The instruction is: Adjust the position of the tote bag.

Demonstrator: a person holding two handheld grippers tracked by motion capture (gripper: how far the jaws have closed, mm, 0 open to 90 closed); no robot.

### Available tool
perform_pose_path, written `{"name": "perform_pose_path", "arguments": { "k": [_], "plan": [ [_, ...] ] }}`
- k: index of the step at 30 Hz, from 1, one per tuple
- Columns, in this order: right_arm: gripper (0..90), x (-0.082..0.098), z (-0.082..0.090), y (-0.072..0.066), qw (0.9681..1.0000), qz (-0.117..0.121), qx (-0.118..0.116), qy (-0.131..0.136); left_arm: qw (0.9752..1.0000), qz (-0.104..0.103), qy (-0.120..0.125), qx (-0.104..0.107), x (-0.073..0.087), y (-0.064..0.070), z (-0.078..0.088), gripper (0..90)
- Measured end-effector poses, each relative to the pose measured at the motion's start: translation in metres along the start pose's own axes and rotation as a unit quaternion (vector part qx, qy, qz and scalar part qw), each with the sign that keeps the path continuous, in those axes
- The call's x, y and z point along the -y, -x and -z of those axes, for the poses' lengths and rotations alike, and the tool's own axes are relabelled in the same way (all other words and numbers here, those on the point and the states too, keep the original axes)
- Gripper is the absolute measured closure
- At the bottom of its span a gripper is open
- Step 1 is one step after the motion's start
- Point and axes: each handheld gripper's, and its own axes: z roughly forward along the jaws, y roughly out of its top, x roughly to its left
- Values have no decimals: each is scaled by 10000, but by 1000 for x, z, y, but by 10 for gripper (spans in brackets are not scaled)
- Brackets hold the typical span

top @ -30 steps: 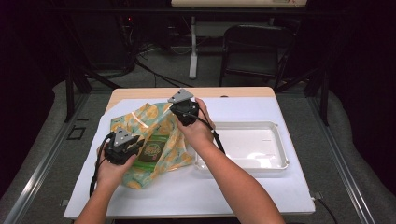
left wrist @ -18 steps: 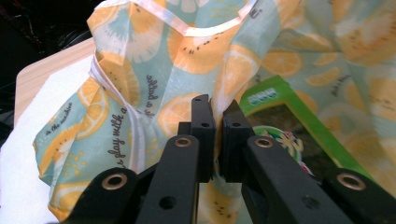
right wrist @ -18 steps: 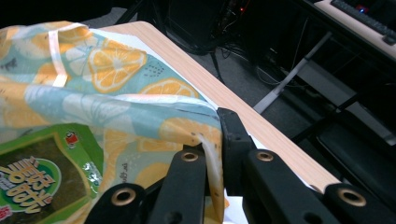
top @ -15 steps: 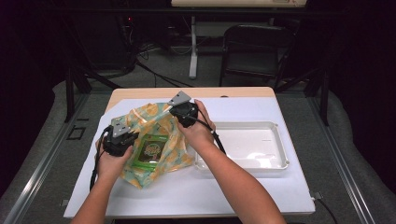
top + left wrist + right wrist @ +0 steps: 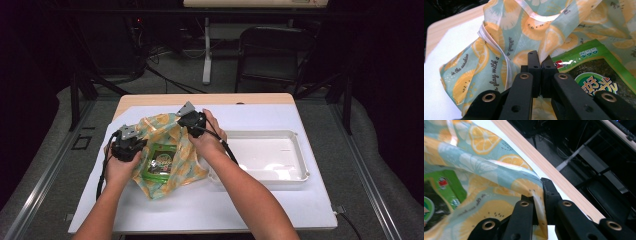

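A thin bag printed with orange slices lies on the white mat, with a green snack packet inside its spread mouth. My left gripper is at the bag's left edge. In the left gripper view its jaws are pressed together on the bag's fabric, and the packet lies just to their right. My right gripper holds the far right edge. In the right gripper view its jaws pinch a fold of the bag, with the packet at the left.
A white tray sits right of the bag, close to the right forearm. The white mat covers most of the wooden table. A dark chair and stand legs are beyond the far edge.
The left gripper has moved a little away from the person along the bag's left edge. The right gripper has sunk with its edge, so the bag hangs lower and its mouth is wider.
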Motion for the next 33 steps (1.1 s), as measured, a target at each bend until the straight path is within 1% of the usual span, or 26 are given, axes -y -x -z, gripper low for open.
{"name": "perform_pose_path", "arguments": {
  "k": [1,4,7,9,11,12,13,15,16,18,20,22,25,27,28,31,33],
  "plan": [
    [862,1,-4,0,10000,10,6,-88,10000,14,-20,16,0,-1,-1,892],
    [855,4,-14,0,9998,-71,-6,-190,9999,60,-88,85,1,-3,-6,891],
    [851,7,-23,1,9993,-94,-1,-363,9998,111,-132,130,2,-5,-11,891],
    [848,9,-27,0,9991,-114,-7,-405,9996,159,-157,143,3,-6,-13,892],
    [831,10,-31,0,9987,-150,-68,-486,9995,178,-181,165,3,-7,-15,892],
    [822,11,-33,0,9985,-164,-133,-506,9995,194,-190,180,4,-8,-17,892],
    [805,11,-33,0,9983,-230,-205,-495,9994,208,-186,201,4,-8,-17,893],
    [771,11,-31,0,9983,-253,-264,-463,9993,234,-184,235,4,-8,-17,893],
    [731,11,-28,1,9981,-279,-336,-426,9992,254,-177,240,4,-8,-16,894],
    [650,9,-20,3,9978,-376,-487,-262,9992,281,-146,245,4,-8,-16,894],
    [592,6,-11,5,9974,-404,-587,-143,9992,282,-139,243,4,-8,-15,894],
    [541,4,2,6,9964,-513,-666,66,9991,293,-154,250,4,-8,-15,894],
    [508,3,20,6,9954,-598,-650,358,9992,263,-147,245,4,-7,-15,894],
    [505,3,28,5,9946,-641,-638,516,9992,279,-141,252,3,-6,-14,894],
    [512,4,32,3,9941,-628,-683,557,9992,282,-140,254,3,-6,-14,894],
    [528,5,34,-5,9942,-510,-783,542,9993,261,-131,239,3,-5,-15,894],
    [527,6,32,-14,9935,-465,-920,492,9992,271,-148,258,3,-6,-14,894]
  ]
}}
